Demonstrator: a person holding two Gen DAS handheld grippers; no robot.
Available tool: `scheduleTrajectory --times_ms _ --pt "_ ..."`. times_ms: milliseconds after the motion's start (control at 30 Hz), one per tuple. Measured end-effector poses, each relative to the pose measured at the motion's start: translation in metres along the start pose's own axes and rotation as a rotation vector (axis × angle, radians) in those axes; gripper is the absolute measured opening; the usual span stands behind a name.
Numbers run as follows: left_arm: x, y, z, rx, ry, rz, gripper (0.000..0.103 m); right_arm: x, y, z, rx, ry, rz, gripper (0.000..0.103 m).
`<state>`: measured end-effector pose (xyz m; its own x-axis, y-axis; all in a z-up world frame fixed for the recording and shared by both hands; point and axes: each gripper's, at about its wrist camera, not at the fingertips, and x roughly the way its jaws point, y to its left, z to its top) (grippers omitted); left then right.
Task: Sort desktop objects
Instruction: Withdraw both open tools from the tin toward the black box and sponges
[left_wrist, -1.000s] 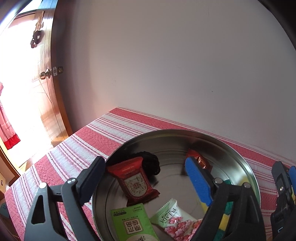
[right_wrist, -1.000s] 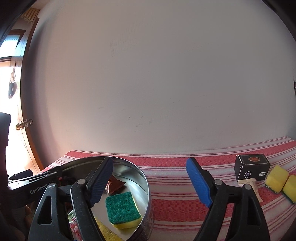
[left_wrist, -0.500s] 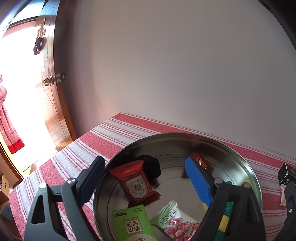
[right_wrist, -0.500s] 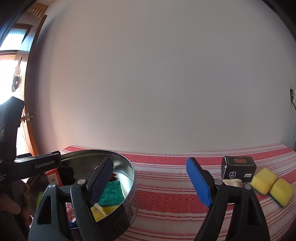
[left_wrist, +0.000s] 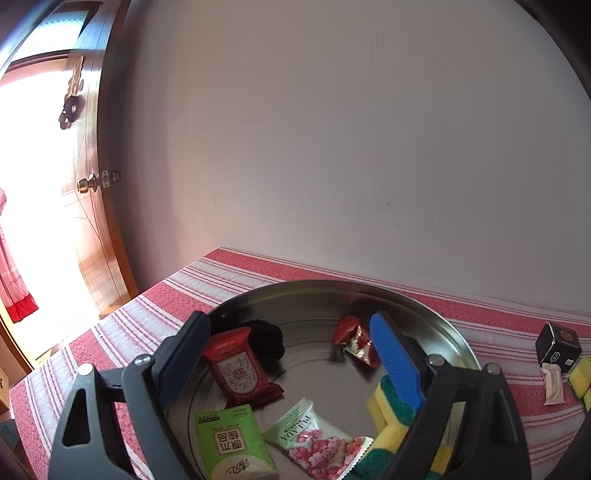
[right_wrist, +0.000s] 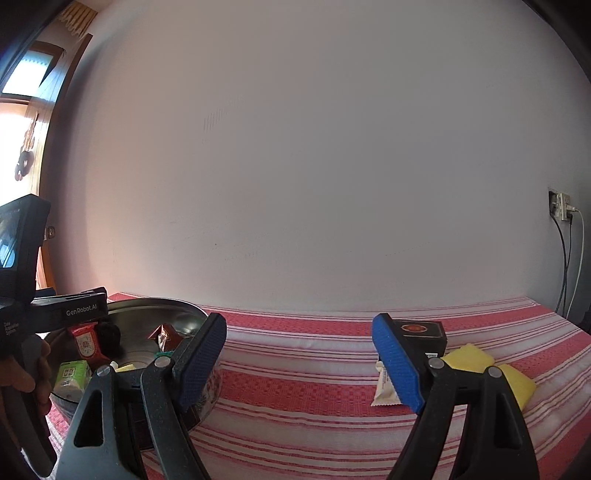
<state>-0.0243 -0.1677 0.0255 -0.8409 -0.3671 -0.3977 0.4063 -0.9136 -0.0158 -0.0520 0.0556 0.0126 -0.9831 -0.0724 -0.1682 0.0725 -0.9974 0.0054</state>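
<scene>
Plain wall (right_wrist: 314, 166) behind the striped tablecloth (right_wrist: 314, 369). Wooden door (left_wrist: 92, 221) at left with a brass knob (left_wrist: 86, 183) and a dark ornament (left_wrist: 71, 110), maybe a hanging charm. Wall socket (right_wrist: 559, 206) at right, cables (right_wrist: 570, 266) hanging down.

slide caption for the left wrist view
Open hand-held gripper above a metal tin holding snack packets and sponges.

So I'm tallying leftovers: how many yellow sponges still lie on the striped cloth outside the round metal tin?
2, side by side right of the black box: one yellow sponge, another. More may hide behind the right gripper.
</scene>
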Motion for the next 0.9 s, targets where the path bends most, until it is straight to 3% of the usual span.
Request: scheduleTrajectory --times_ms 200,400,700,900 --pt "-0.020 -0.037 -0.010 0.038 -0.033 -0.141 0.090 -0.011 -0.028 0.000 0.015 0.004 -0.040 0.083" --pt "-0.029 -0.082 -0.026 0.116 0.014 -0.274 0.090 -0.016 -0.054 0.002 0.046 0.003 -0.090 0.083" --pt "-0.035 -0.125 -0.046 0.194 0.060 -0.356 0.096 -0.024 -0.093 0.000 0.070 0.011 -0.162 0.083" --pt "-0.040 -0.142 -0.054 0.237 0.070 -0.369 0.096 -0.032 -0.119 0.001 0.086 0.005 -0.211 0.083"
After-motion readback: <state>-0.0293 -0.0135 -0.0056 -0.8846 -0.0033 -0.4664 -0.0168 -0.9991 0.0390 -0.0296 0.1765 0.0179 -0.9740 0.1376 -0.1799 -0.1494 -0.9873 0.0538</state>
